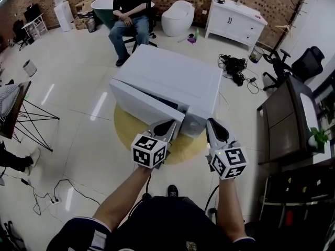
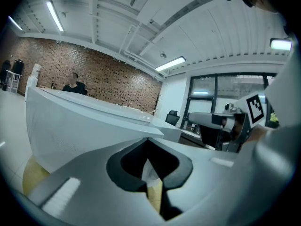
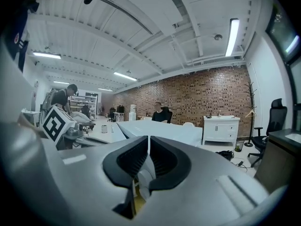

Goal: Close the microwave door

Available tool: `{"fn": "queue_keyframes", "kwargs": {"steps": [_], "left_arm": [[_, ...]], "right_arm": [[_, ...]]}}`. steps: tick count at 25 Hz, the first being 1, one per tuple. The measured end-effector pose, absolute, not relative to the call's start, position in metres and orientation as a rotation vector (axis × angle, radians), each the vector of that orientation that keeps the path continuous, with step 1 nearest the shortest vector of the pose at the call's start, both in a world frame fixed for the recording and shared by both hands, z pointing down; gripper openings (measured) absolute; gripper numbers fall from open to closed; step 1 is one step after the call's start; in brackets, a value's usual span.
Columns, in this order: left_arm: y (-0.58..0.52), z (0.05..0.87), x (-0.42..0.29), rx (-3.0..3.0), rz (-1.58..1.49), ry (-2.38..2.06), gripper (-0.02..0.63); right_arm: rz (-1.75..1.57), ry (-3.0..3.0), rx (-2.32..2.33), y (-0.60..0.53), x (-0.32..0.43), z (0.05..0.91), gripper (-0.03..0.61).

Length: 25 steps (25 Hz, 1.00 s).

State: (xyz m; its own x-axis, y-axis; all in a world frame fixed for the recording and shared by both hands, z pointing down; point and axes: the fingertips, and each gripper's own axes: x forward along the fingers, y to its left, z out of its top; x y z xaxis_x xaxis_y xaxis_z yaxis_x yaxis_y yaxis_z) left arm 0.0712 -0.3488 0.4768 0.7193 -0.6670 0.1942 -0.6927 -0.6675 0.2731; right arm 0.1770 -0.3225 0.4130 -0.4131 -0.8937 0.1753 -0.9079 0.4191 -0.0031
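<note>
A white microwave [image 1: 172, 77] stands on a round yellow table [image 1: 123, 129]. Its door [image 1: 144, 106] hangs slightly ajar, with a dark gap along its top near the free right edge. My left gripper [image 1: 170, 125] is shut and empty, its tip right at the door's free edge; I cannot tell whether it touches. In the left gripper view the white door [image 2: 84, 126] fills the left, beyond the shut jaws of the left gripper [image 2: 149, 140]. My right gripper [image 1: 212, 122] is shut and empty, just off the microwave's front right corner. Its own view shows the microwave [image 3: 160, 131] ahead of the right gripper [image 3: 148, 139].
A person [image 1: 128, 14] sits on a chair behind the microwave. A white cabinet [image 1: 233, 20] and floor cables [image 1: 235, 64] lie at the back right. A dark desk [image 1: 285, 119] stands at the right, a wire-legged stand [image 1: 26, 114] at the left.
</note>
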Motion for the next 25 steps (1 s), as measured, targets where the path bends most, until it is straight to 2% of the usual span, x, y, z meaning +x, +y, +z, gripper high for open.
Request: {"fn": "queue_keyframes", "kwargs": {"steps": [25], "left_arm": [[-0.371,0.472,0.086,2.596,0.104,-1.092,0.012]], "right_arm": [[0.236,-2.434,1.691,-0.311,0.223,0.434,0.015]]}}
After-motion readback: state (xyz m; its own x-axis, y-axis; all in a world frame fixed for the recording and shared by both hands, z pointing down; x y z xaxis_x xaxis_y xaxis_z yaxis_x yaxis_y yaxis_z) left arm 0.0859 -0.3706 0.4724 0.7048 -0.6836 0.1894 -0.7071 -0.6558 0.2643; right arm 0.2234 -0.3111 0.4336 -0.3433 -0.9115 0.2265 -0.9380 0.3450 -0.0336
